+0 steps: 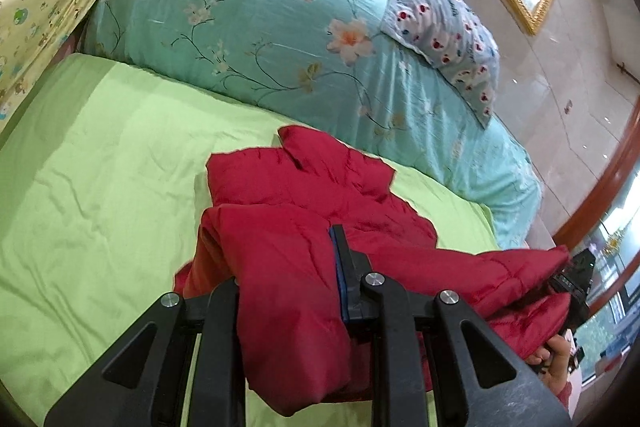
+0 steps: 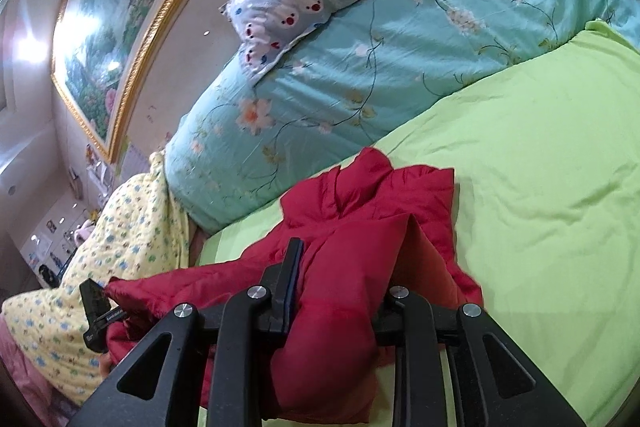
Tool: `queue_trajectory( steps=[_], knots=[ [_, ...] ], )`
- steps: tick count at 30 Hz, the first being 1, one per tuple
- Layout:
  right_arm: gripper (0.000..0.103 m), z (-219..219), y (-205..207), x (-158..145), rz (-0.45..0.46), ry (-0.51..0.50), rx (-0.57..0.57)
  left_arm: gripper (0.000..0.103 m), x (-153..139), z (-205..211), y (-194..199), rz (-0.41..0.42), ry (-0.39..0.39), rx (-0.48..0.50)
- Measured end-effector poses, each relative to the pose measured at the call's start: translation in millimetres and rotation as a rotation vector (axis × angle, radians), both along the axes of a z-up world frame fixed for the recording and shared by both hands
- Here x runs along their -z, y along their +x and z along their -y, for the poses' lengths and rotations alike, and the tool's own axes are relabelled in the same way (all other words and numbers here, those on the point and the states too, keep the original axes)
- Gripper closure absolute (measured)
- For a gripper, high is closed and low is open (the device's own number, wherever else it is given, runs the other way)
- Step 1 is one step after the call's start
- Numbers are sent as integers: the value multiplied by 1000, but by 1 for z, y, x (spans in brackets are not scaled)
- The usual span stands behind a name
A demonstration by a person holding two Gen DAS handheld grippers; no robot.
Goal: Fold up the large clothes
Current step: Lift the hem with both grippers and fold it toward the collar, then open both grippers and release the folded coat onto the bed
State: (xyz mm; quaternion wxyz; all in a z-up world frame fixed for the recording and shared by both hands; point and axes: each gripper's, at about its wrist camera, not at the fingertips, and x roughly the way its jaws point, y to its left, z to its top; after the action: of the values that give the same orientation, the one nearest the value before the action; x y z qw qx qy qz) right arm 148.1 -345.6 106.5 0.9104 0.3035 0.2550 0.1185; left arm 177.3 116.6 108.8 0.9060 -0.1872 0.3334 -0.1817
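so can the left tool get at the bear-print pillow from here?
Probably not as things stand. The left tool appears shut on the red jacket, so it is occupied, and the bear-print pillow sits up on the teal floral duvet, beyond the jacket.

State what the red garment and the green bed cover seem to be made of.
Puffy red quilted jacket: probably padded nylon or polyester, judging by its slight sheen, stitched panels and soft bulk. Flat lime-green bed sheet: likely woven cotton or a blend, being matte with fine creases.
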Motion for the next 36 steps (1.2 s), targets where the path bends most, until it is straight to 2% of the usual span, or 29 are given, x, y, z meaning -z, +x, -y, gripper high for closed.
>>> queue_trajectory(
  steps=[8,18,29,36],
  knots=[
    [78,8,63,17,-41,-36,82,85,17,12,70,-44,21,-69],
    [76,19,138,65,-153,-20,145,83,62,31,149,-146,74,-95],
    [72,29,187,98,-202,22,189,82,97,41,199,-184,94,-114],
    [71,29,206,116,-218,42,189,81,114,37,218,-212,54,-106]
  ],
)
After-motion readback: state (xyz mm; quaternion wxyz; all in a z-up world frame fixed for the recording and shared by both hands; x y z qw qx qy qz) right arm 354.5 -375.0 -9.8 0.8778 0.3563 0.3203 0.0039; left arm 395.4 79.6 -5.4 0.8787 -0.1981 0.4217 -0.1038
